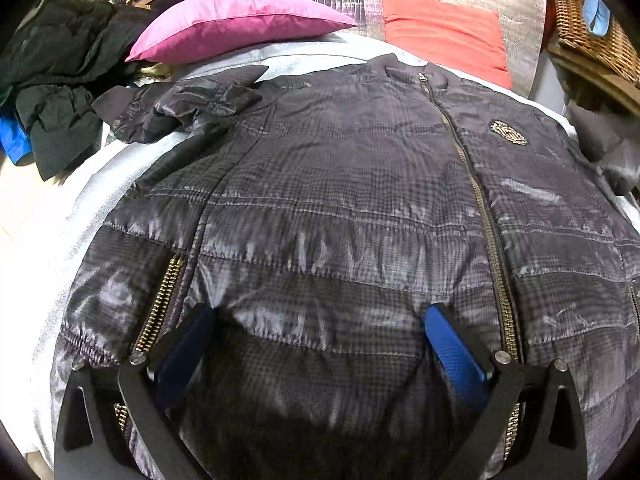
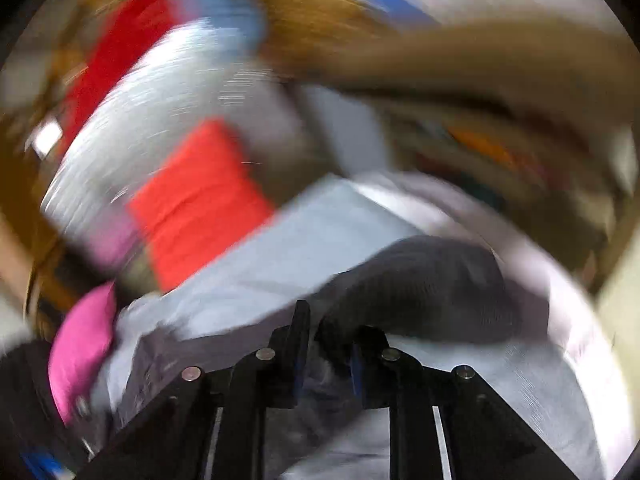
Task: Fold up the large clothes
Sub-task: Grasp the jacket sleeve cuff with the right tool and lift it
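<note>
Bed (image 1: 80, 184), pale grey sheet, carries everything. Quilted dark jacket (image 1: 340, 216) lies flat on it, front side up, collar toward the headboard end, centre zip (image 1: 480, 200) closed along its length. One sleeve (image 1: 180, 108) is bunched beside the jacket's shoulder on the pink-pillow side.

Dark clothes pile (image 1: 60, 80): off the jacket's bunched sleeve, at the bed edge. Pink pillow (image 1: 228, 24): beyond the jacket's collar, on the sleeve side. Red pillow (image 1: 444, 32): beyond the collar, on the opposite side, against a silver headboard. Embroidered badge (image 1: 509, 133): on the jacket's chest, just beside the zip.

Left gripper (image 1: 320, 344): over the jacket's lower front near the hem, jaws wide apart, nothing between them.

Right gripper (image 2: 330, 344): view heavily motion-blurred. Jaws nearly together with dark jacket fabric (image 2: 420, 284) between the fingers; appears clamped on it.
</note>
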